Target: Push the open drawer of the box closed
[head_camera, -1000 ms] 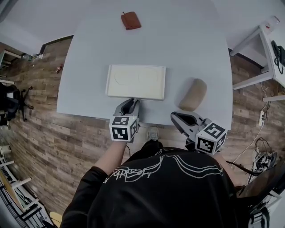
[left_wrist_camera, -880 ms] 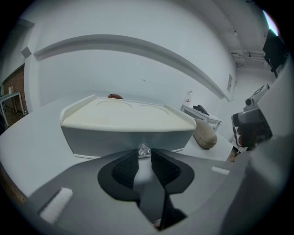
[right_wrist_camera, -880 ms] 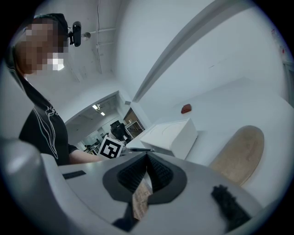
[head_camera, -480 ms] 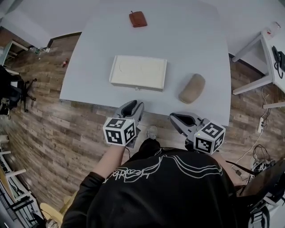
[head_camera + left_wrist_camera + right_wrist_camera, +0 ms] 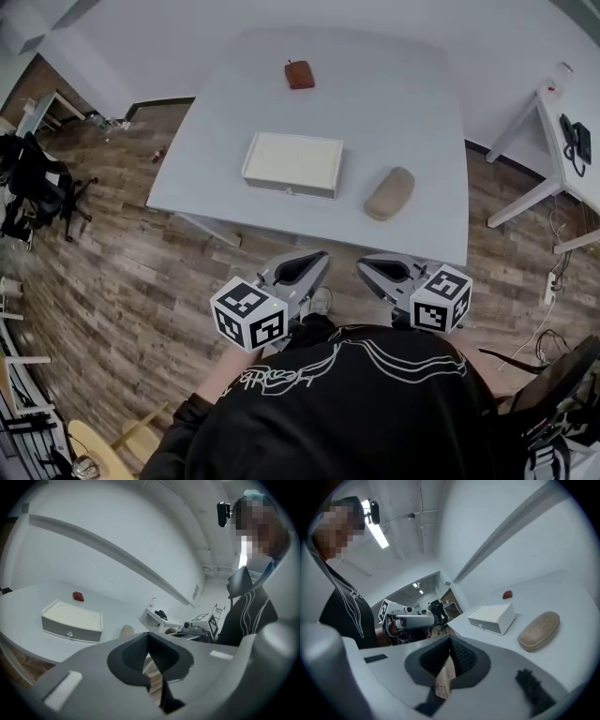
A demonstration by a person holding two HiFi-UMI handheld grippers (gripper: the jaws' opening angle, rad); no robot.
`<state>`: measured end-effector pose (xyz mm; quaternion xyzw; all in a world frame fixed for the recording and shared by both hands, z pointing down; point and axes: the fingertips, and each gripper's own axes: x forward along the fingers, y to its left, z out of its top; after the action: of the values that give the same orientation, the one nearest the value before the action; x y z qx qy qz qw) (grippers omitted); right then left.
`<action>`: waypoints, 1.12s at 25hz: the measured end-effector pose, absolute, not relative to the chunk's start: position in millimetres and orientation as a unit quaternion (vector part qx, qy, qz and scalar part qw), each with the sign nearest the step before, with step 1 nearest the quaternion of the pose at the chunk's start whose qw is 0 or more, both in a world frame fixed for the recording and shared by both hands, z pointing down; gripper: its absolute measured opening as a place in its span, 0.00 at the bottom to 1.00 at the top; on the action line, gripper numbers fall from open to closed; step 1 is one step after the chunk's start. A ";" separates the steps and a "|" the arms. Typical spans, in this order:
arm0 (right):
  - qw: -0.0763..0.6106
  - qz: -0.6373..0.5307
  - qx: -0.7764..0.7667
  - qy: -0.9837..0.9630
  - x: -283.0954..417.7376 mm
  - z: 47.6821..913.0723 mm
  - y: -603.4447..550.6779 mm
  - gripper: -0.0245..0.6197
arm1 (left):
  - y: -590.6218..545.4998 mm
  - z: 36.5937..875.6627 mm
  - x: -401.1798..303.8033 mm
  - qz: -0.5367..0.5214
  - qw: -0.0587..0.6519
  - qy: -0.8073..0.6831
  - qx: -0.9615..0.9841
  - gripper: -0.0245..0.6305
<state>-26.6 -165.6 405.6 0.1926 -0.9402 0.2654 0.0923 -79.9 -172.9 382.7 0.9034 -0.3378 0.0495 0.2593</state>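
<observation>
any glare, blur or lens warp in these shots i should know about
Head view: soft even light, no hard shadows, table edges bowed by the wide lens. Left gripper view: heavy fisheye, dark corners, left gripper blurred up close, box fairly sharp. Right gripper view: same fisheye, ceiling strip light blown out.

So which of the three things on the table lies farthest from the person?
The small reddish-brown pouch, near the far edge of the table. The white box and the tan case lie closer to the person.
</observation>
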 end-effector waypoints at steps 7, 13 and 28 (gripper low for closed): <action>0.110 0.227 0.185 -0.950 -10.2 400.2 -139.8 0.05 | -145.9 384.6 -49.9 0.068 0.247 -0.323 0.911 0.05; 0.116 0.216 0.194 -0.950 -0.5 399.5 -133.8 0.05 | -143.9 387.8 -37.9 0.077 0.249 -0.314 0.913 0.05; 0.121 0.230 0.202 -0.944 9.3 412.6 -132.5 0.05 | -145.0 408.3 -25.7 0.081 0.271 -0.300 0.911 0.05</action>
<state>9.3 -132.5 412.6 0.2019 -0.9442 0.2303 0.1208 -25.7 -145.0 408.3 0.9111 -0.2999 0.0807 0.2710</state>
